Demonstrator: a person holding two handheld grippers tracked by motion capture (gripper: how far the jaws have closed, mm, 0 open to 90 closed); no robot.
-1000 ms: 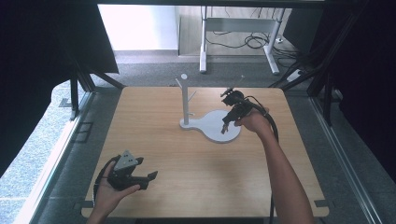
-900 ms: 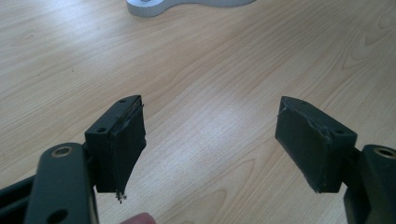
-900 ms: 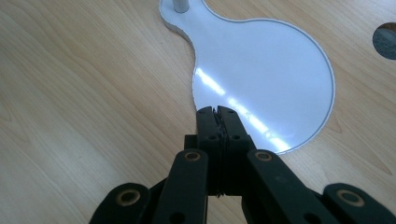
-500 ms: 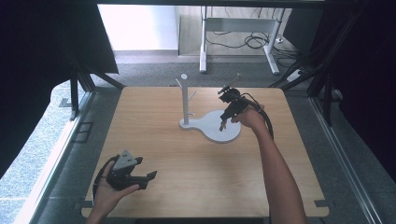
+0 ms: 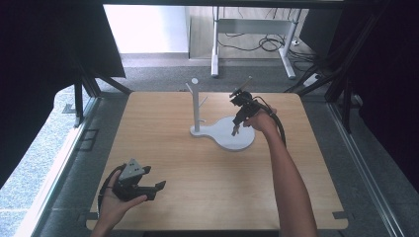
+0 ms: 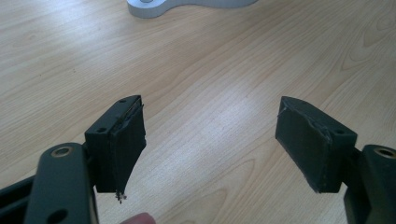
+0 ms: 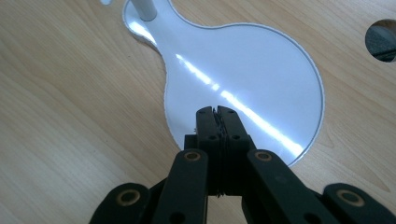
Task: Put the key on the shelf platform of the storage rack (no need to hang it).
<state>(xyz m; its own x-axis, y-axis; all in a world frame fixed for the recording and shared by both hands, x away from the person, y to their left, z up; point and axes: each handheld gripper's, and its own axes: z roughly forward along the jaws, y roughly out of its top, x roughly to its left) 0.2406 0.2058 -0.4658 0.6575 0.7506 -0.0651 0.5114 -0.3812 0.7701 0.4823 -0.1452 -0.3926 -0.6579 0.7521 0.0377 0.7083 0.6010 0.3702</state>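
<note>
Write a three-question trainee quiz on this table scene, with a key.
1. True or false: the right gripper is shut.
2. What is under the right gripper? A the white base B bare table C the floor
3. Which gripper has its jaws wide apart?

Key: 1 true. 2 A. 3 the left gripper.

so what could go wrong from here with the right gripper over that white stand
The right gripper is shut and angled down over the white stand's round base. Pushing lower could jab the base and slide or tip the stand, since the left gripper sits open near the table's front edge and cannot steady it. The tall post beside the hand could also get knocked.
</note>
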